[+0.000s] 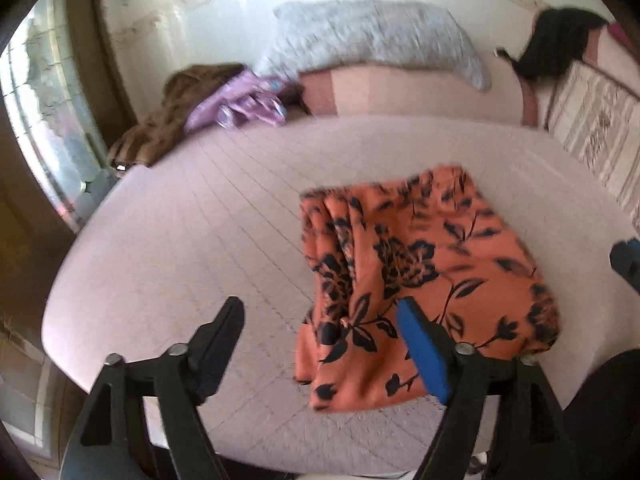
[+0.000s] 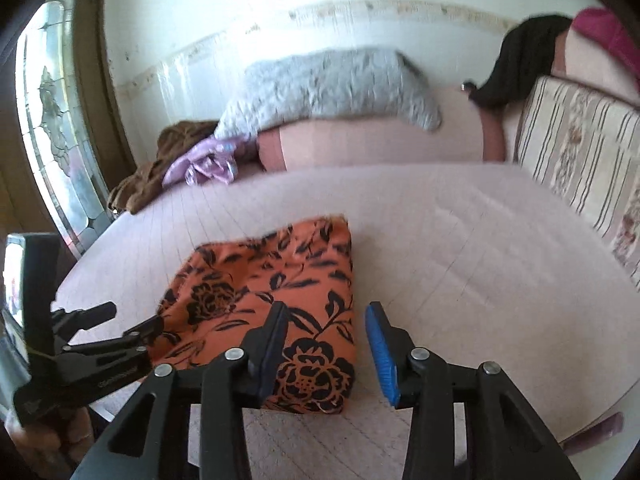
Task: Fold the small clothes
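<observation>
Nearest to me, my left tongs [image 1: 320,332] are spread wide with nothing between them. The blue pad of one finger hangs over the near left part of the garment without pressing on it. My right tongs [image 2: 326,336] stand partly spread, also empty; their gap frames the right edge of the cloth and a strip of bare cover. In the right wrist view I can see the other tool at the left margin, a hand [image 2: 48,440] under it, its fingers apart just beside the cloth.

The orange floral garment [image 1: 424,272] lies between the two tools on the near part of the surface, folded into a compact thick rectangle. Its right edge is fairly straight, while its left side bunches into loose pleats. I judge the fold is done or nearly so, and both tongs are clear so the bundle can settle by itself. The ragged left side may want a tidy.

It rests on a pale pink bed cover [image 1: 180,240] with faint stitched lines, smooth and otherwise bare near me. Farther off, at the far left, lie a crumpled brown garment [image 1: 160,120] and a lilac one [image 1: 236,104], probably waiting. Behind them a grey fluffy pillow [image 1: 372,40] leans along a pink backrest, with a striped cushion [image 2: 576,152] at the right and something black [image 1: 560,40] draped in the far right corner. A patterned glass pane [image 2: 56,128] lights the room from the left.
</observation>
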Available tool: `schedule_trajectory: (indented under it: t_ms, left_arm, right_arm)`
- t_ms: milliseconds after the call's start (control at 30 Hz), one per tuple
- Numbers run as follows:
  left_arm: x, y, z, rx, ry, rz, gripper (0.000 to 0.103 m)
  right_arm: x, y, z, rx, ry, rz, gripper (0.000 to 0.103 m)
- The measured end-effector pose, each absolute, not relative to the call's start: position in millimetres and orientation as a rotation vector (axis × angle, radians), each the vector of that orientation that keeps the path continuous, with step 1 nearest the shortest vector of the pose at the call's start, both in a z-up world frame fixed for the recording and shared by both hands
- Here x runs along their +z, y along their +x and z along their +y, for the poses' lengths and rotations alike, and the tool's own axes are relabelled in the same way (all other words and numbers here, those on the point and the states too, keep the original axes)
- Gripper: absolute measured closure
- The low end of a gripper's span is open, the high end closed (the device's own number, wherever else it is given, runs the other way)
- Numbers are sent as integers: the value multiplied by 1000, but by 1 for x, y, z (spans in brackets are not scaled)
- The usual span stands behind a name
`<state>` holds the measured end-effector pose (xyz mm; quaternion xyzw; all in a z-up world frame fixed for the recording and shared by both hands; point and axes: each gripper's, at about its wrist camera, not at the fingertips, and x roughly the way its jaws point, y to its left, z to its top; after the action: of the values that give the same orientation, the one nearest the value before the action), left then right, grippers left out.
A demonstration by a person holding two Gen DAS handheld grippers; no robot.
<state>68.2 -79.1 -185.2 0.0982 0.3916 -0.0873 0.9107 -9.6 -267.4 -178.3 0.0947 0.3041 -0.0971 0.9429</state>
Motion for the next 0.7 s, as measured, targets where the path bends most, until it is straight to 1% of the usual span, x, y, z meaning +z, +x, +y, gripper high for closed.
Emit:
schedule_trajectory:
  t_ms: [100, 200, 300, 333, 433, 500, 567, 667, 700]
  left_arm:
    - [-158, 54, -71, -133, 182, 733, 13]
    - [-129, 42, -66, -94, 177, 666, 13]
    - [-105, 34, -64, -103, 176, 628, 7]
    - [-98, 32, -64, -115, 177, 624, 6]
    - [-78, 24, -68, -130, 173, 607, 5]
    - [-68, 19, -70, -135, 169, 595, 5]
    - [-58, 11, -73, -135, 170, 578, 5]
    - [-40, -1, -73, -106, 172, 531, 3]
    - [-34, -4, -72, -95, 172, 513, 3]
  right_arm:
    - [-157, -29, -261, -189, 164, 569, 54]
    - [-141, -43, -257, -161, 154, 545, 52]
    - [-124, -57, -251, -141, 135, 512, 50]
    - [-118, -61, -249, -137, 128, 499, 47]
    - [-99, -73, -245, -129, 123, 460, 45]
    - [-89, -79, -245, -134, 123, 436, 41]
    - [-82, -82, -246, -135, 126, 425, 32]
    - [-76, -85, -245, -126, 118, 441, 27]
    - [-77, -83, -243, -136, 95, 469, 27]
